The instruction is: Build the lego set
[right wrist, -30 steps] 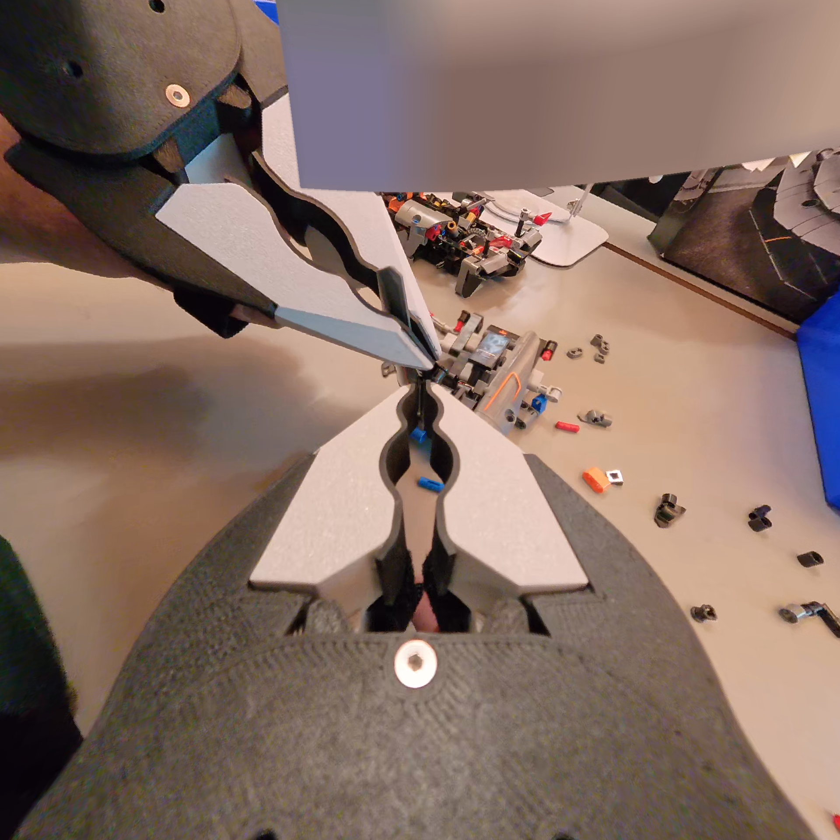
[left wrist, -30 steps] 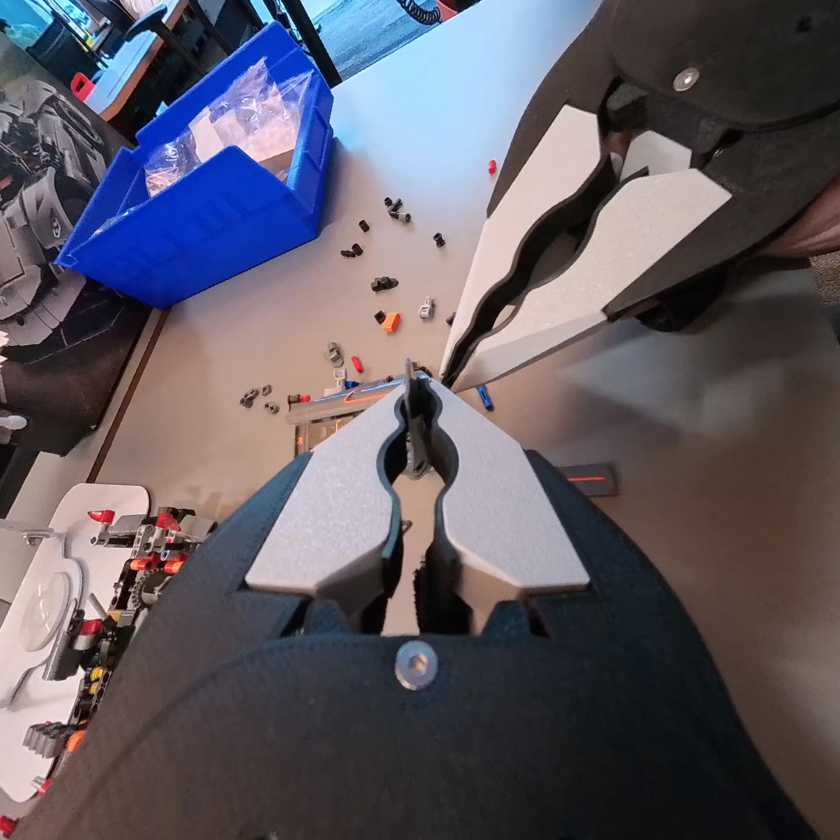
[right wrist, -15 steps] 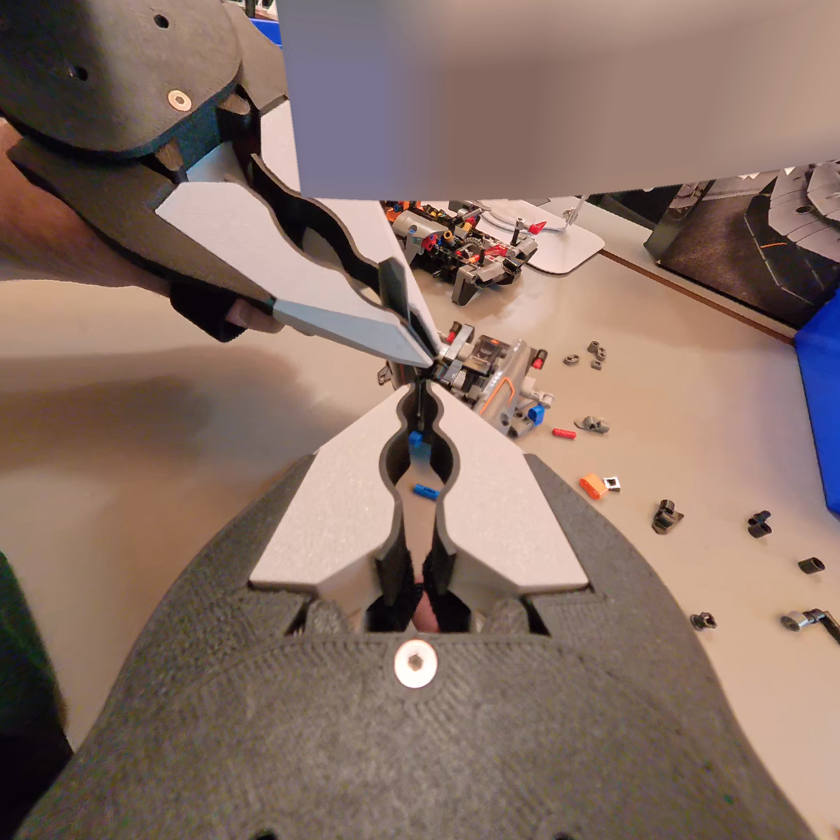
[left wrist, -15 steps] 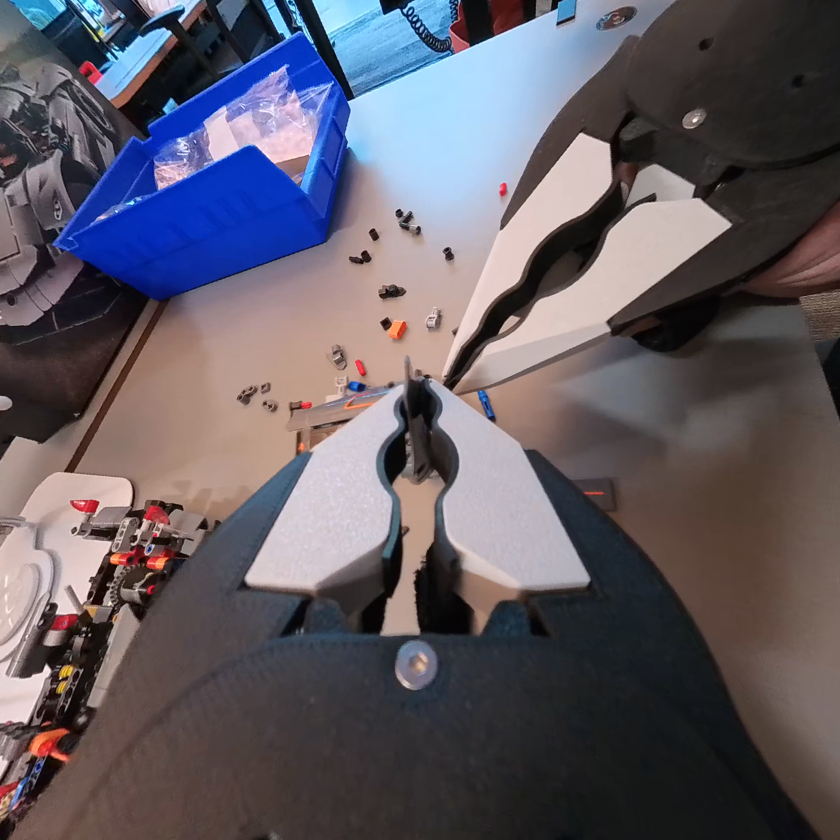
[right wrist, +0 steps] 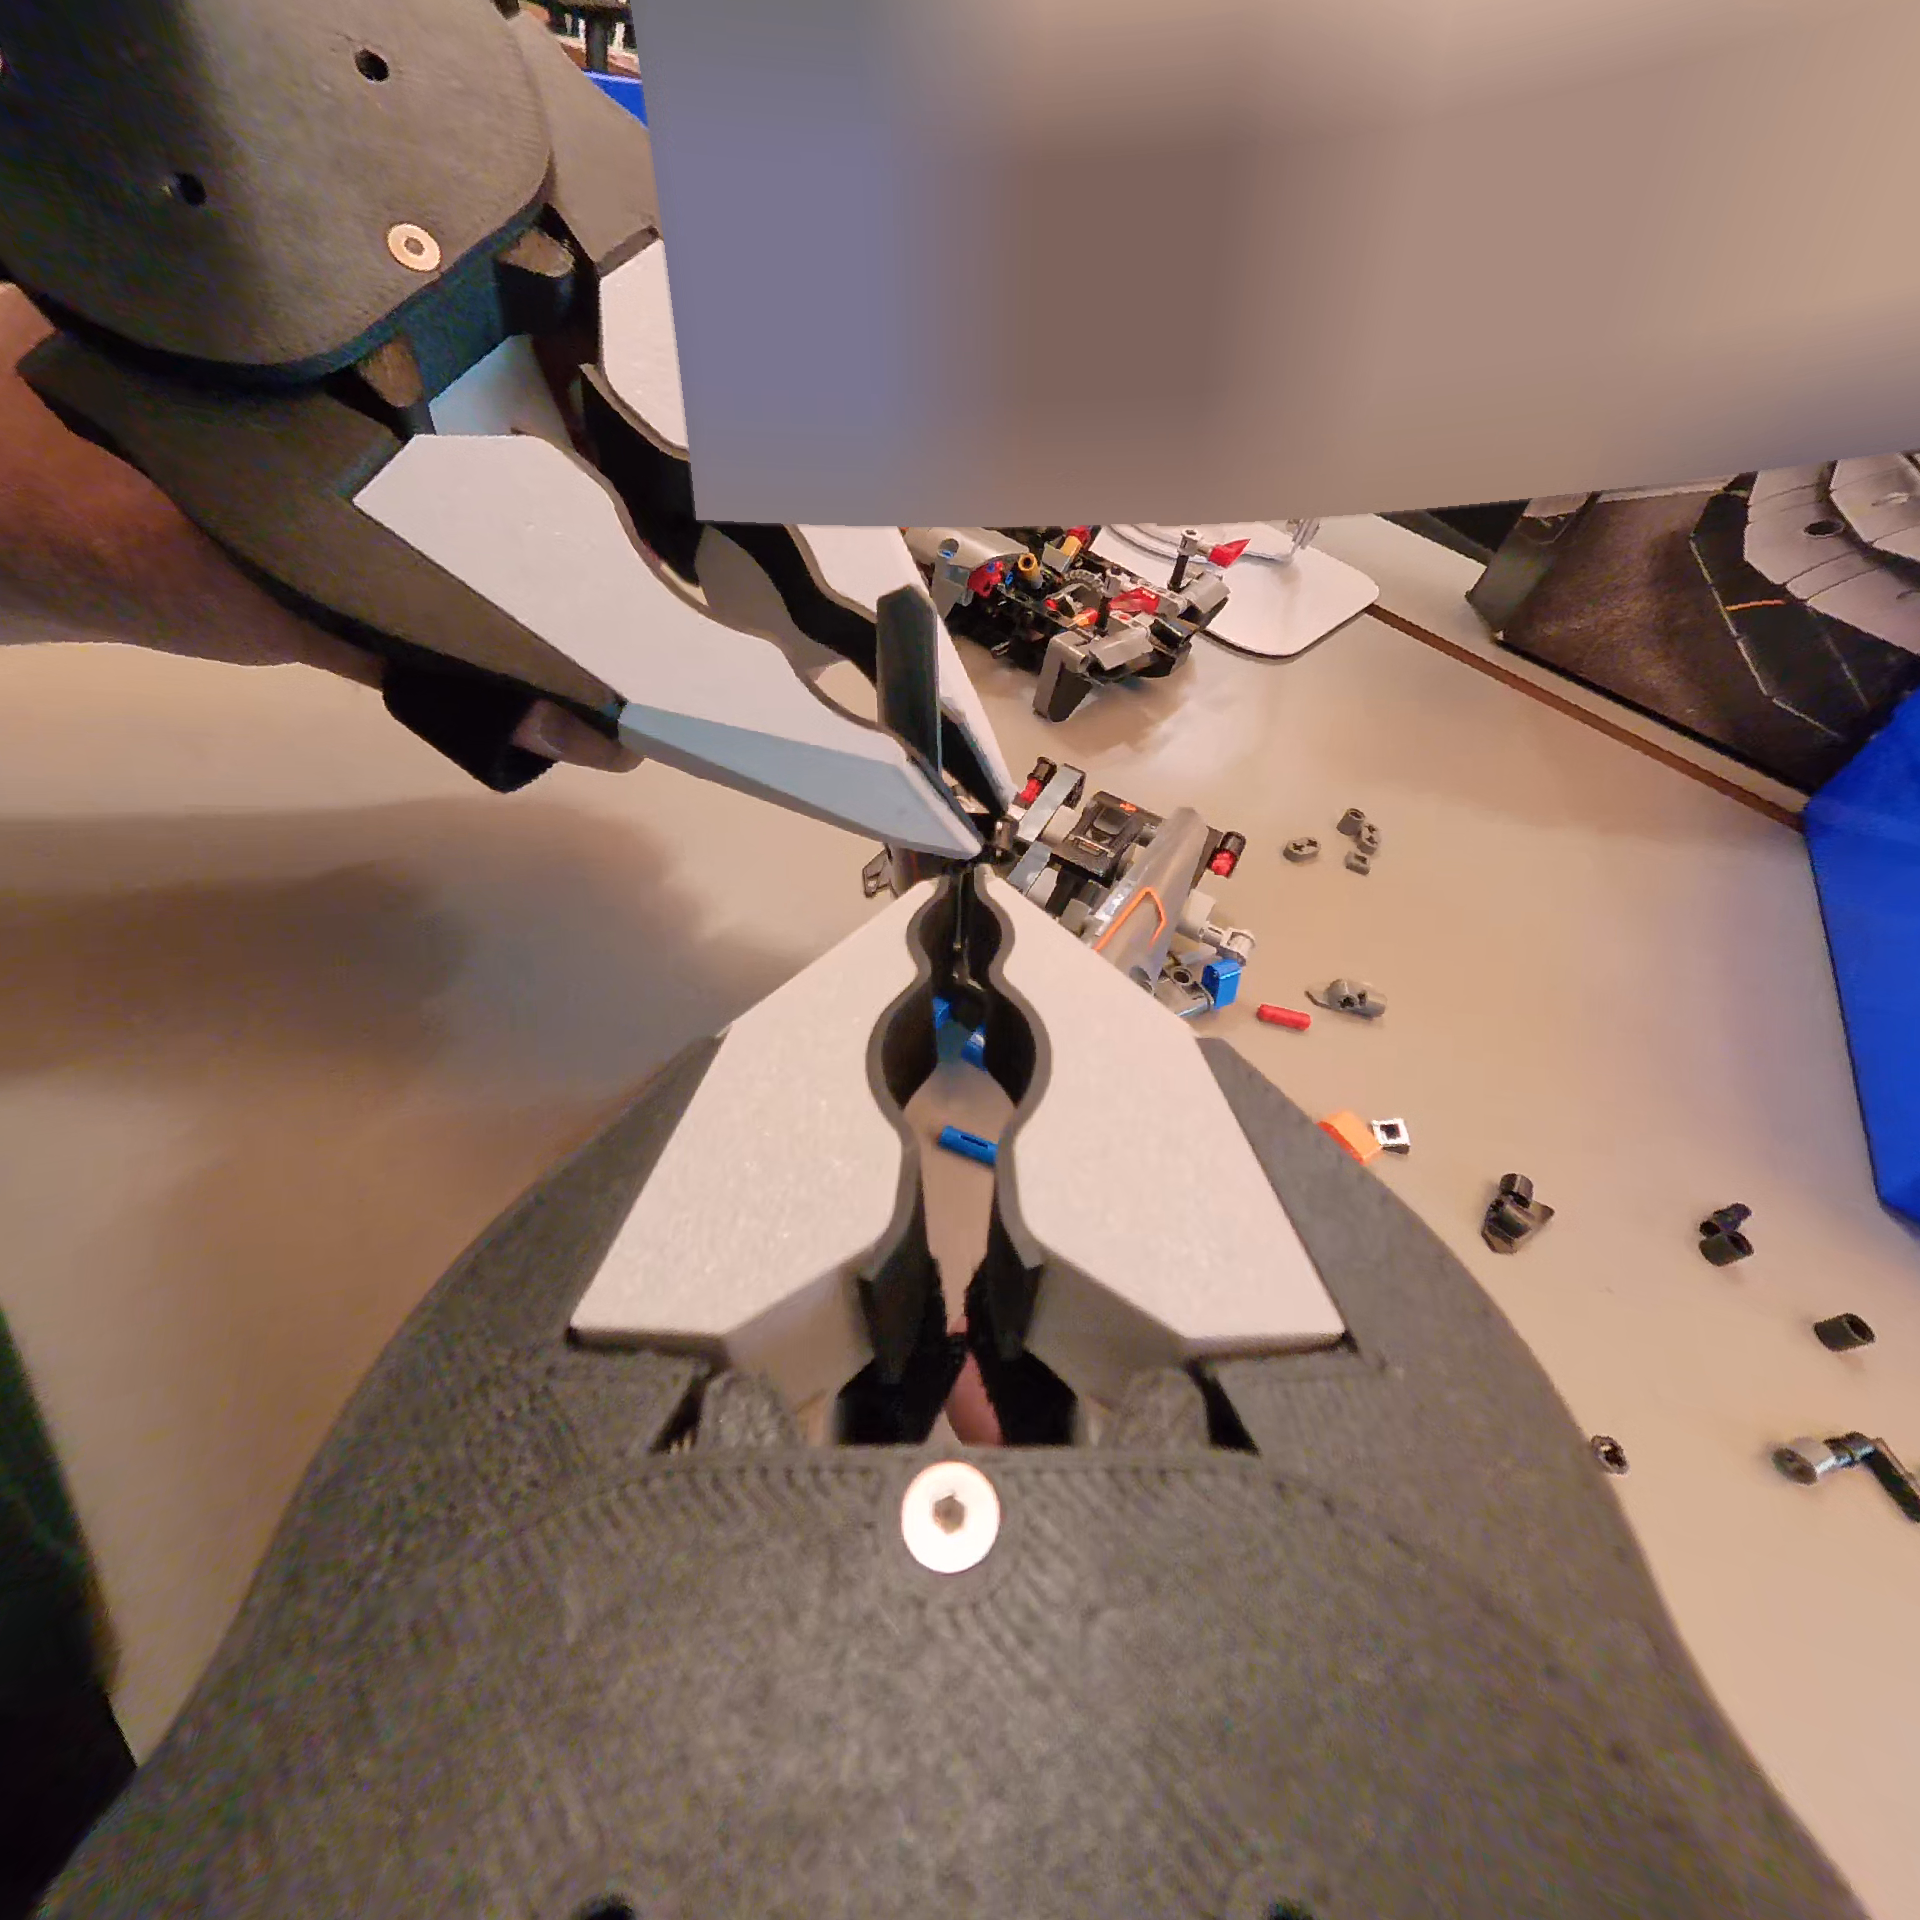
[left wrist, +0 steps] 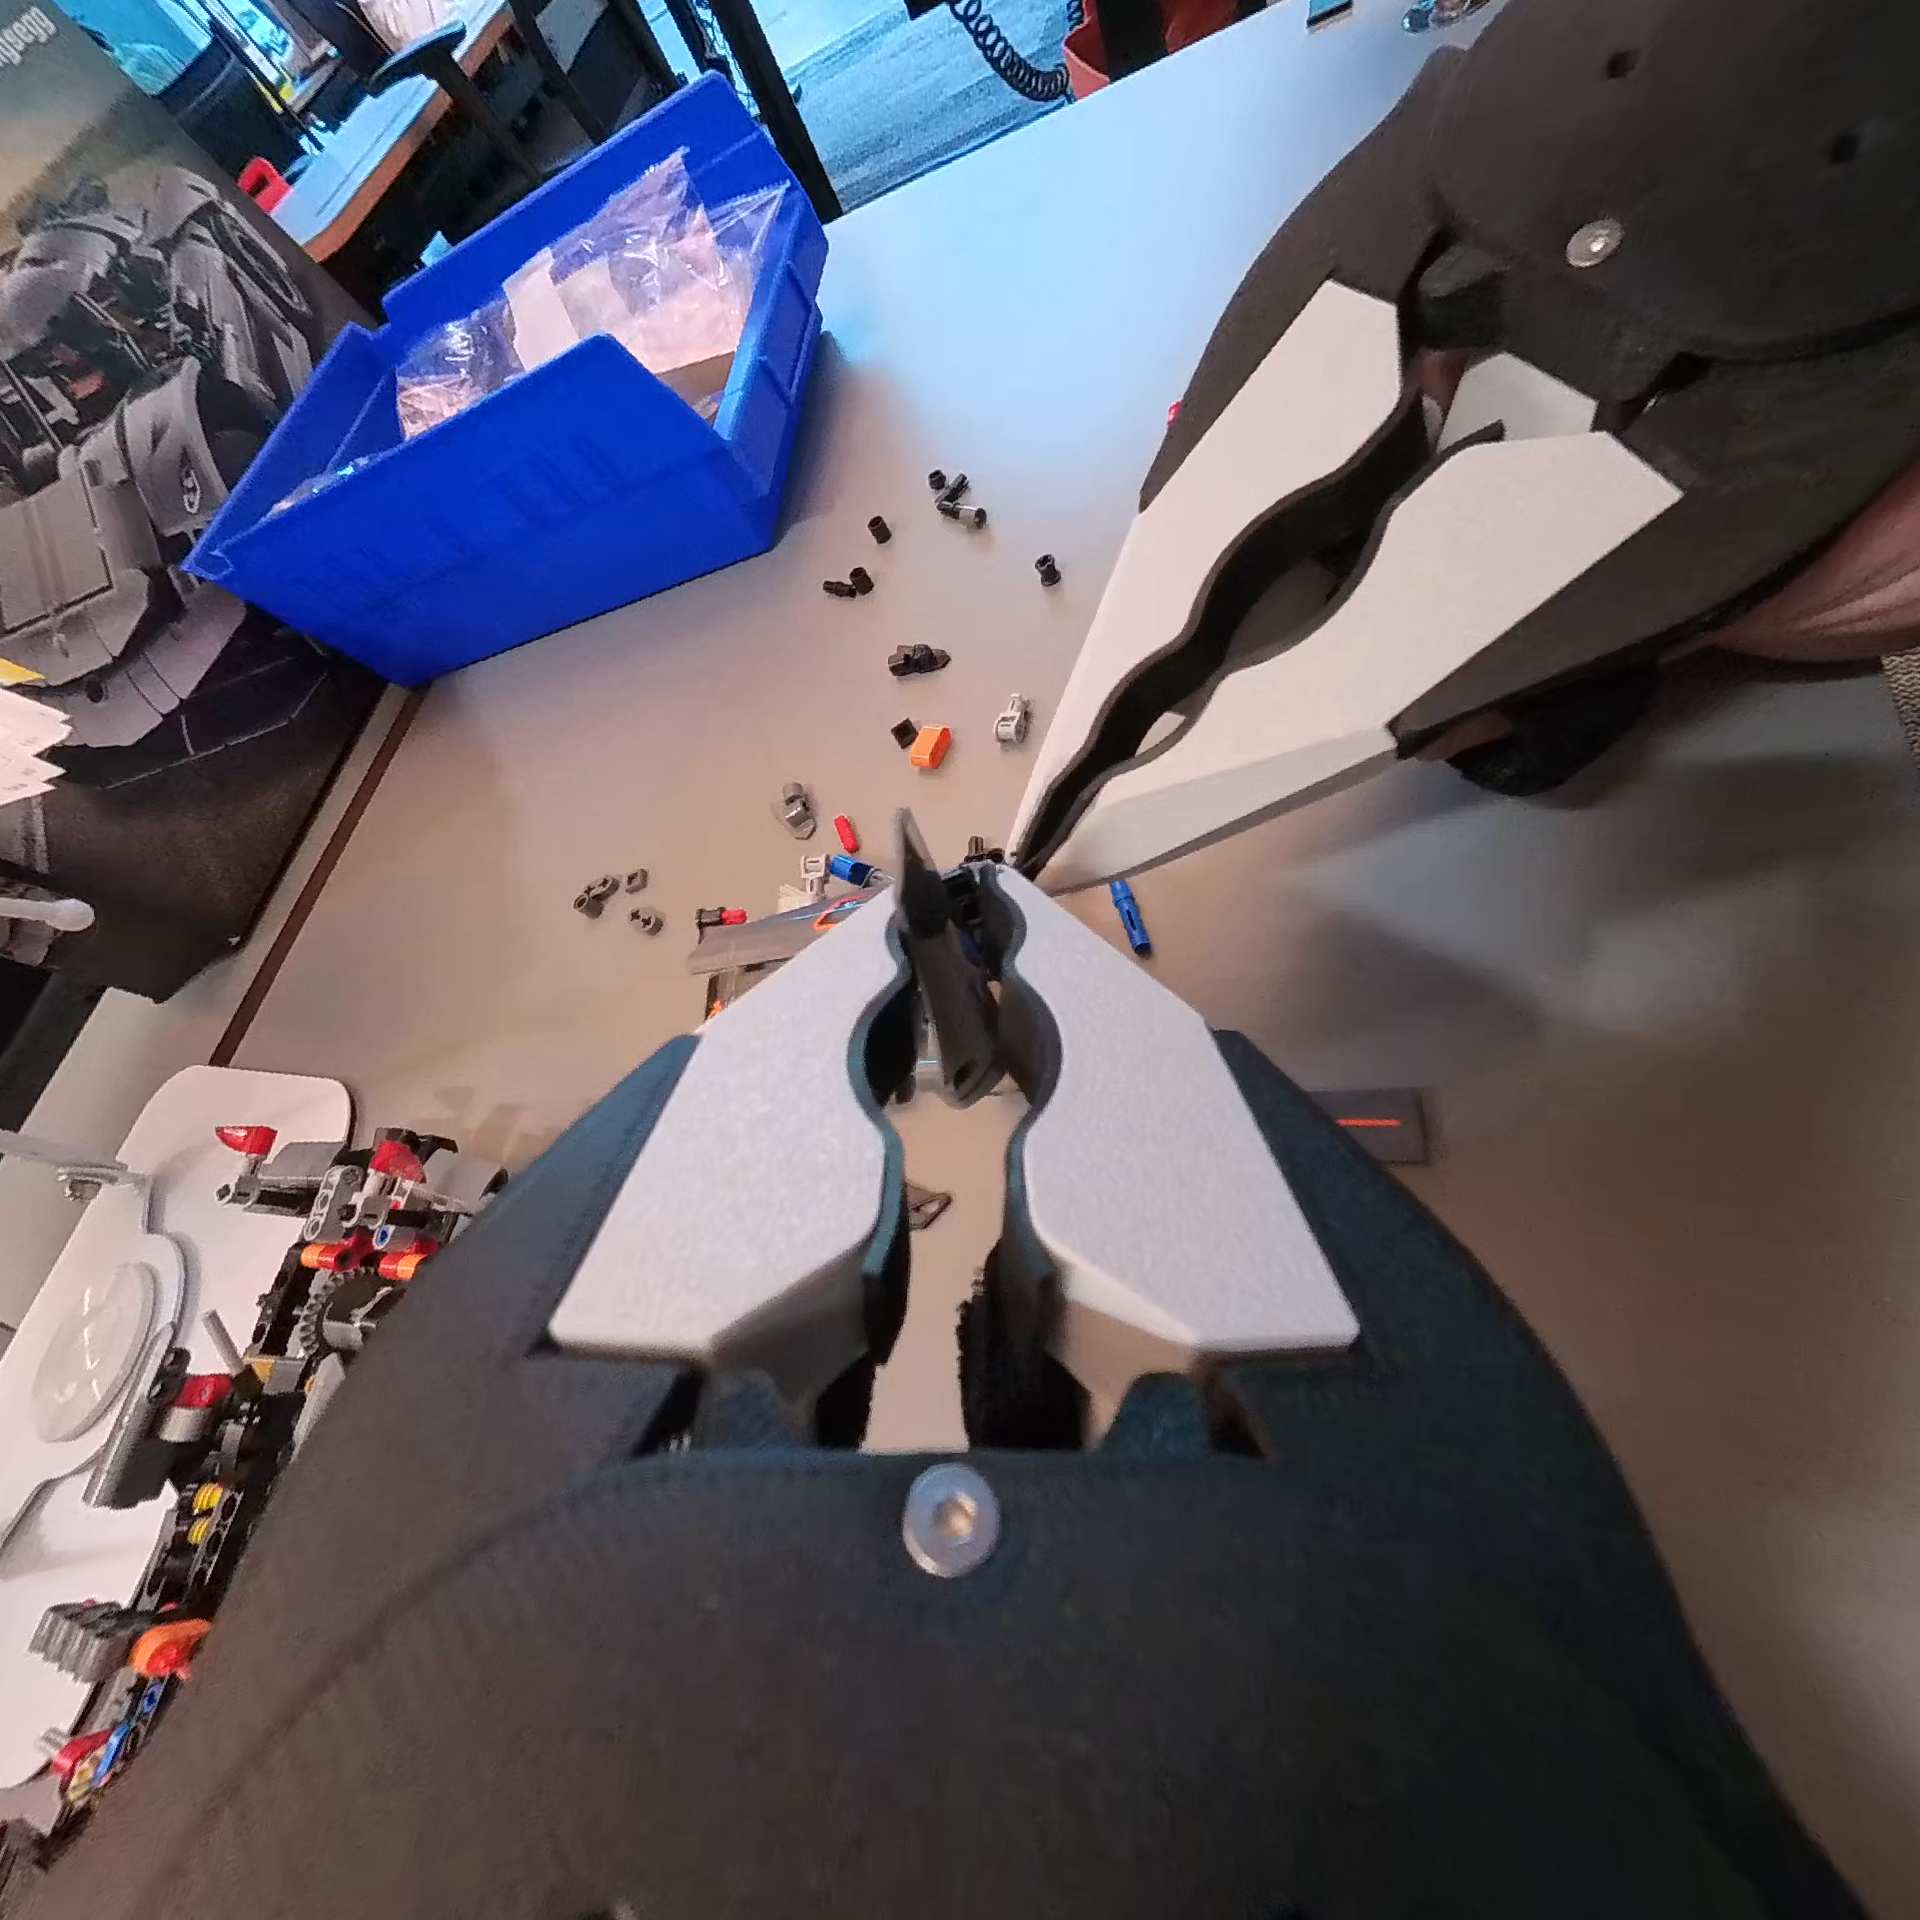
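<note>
Blue bin (left wrist: pixel 520 499), orange brick (left wrist: pixel 930 745) (small), beige table (left wrist: pixel 1558 1299).

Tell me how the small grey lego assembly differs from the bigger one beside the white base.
The small grey assembly lies nearer in the right wrist view; the bigger assembly sits farther back, by the white base. The small one shows a grey panel with an orange line; the bigger one is mostly black with red and yellow bits. Both rest on the table.

Your left hand-held gripper (left wrist: pixel 951 899) and right hand-held gripper (right wrist: pixel 961 883) each have a black textured body, grey wavy-edged fingers and one silver screw.
</note>
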A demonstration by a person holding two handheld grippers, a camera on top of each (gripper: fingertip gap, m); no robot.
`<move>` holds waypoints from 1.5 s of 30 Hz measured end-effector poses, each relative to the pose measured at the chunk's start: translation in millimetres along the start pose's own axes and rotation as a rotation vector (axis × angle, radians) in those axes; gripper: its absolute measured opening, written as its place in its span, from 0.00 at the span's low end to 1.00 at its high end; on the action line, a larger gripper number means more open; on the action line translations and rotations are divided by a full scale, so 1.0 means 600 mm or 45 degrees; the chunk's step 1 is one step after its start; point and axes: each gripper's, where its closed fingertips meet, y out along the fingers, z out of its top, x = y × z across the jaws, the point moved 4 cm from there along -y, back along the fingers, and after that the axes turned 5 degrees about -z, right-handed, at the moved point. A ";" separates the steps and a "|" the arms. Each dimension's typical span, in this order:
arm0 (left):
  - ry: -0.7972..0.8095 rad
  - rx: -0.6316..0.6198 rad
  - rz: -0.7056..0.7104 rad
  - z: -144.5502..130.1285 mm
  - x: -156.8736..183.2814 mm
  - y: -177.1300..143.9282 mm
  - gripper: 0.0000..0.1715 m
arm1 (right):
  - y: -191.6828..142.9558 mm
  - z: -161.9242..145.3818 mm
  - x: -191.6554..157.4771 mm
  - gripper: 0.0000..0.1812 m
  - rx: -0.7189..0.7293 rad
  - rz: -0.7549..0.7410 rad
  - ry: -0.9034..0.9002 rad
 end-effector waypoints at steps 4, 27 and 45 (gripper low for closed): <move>-0.017 0.002 -0.005 0.000 -0.003 0.000 0.01 | 0.000 0.000 -0.001 0.00 0.002 -0.001 -0.004; 0.108 0.032 -0.148 0.003 -0.003 -0.009 0.00 | -0.005 0.004 -0.004 0.00 0.034 0.052 0.013; -0.090 0.095 -0.104 0.007 -0.003 -0.012 0.13 | -0.001 0.005 0.003 0.00 0.030 0.045 0.050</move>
